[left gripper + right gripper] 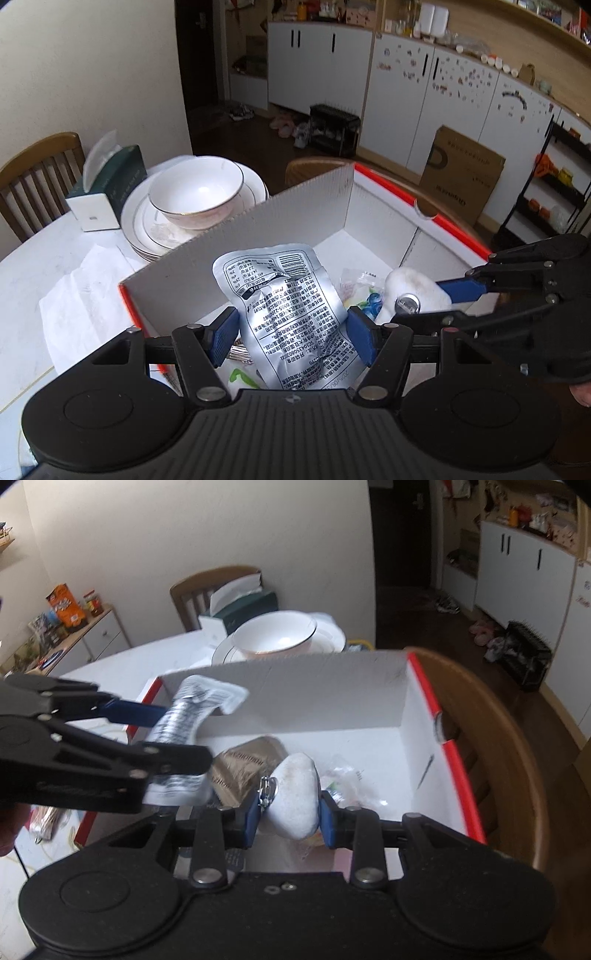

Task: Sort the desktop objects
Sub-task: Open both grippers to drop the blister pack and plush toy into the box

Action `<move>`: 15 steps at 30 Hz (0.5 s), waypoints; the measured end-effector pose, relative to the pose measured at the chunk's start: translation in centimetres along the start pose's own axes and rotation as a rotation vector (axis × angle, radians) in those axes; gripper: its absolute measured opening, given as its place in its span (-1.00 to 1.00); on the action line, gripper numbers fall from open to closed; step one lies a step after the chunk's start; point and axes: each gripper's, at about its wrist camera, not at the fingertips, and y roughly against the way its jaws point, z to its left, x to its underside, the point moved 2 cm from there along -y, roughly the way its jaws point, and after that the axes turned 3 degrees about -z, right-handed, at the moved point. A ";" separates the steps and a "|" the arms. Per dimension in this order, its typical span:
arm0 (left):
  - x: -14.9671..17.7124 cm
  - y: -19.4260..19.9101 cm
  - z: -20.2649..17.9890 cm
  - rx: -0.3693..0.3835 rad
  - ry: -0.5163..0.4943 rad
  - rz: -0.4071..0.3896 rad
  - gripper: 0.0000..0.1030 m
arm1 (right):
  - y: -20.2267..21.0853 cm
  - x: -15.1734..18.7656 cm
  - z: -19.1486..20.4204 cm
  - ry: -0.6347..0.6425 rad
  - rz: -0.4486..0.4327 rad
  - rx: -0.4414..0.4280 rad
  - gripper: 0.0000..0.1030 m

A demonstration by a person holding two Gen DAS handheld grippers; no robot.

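White table [26,280] carried a stack of white plates [136,218] with a bowl [195,194] on top, a green tissue box [110,184] beside them, crumpled white paper [81,299], and an open red-edged cardboard box [303,206].

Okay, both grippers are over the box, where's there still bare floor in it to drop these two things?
Bare white floor lies along the far wall of the red-edged white cardboard box and toward its right, red-rimmed side. The near middle is crowded: a crumpled brown foil packet and clear plastic wrappers lie under the white fluffy keychain pouch and silver foil packet.
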 end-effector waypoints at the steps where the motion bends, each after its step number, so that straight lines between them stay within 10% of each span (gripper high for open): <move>1: -0.1 -0.4 0.0 0.000 -0.005 0.009 0.23 | -0.3 0.1 0.1 0.005 0.011 -0.006 -0.38; 15: 0.7 -4.3 0.0 -0.015 -0.018 0.113 0.23 | -3.1 0.7 0.0 0.050 0.125 -0.055 -0.38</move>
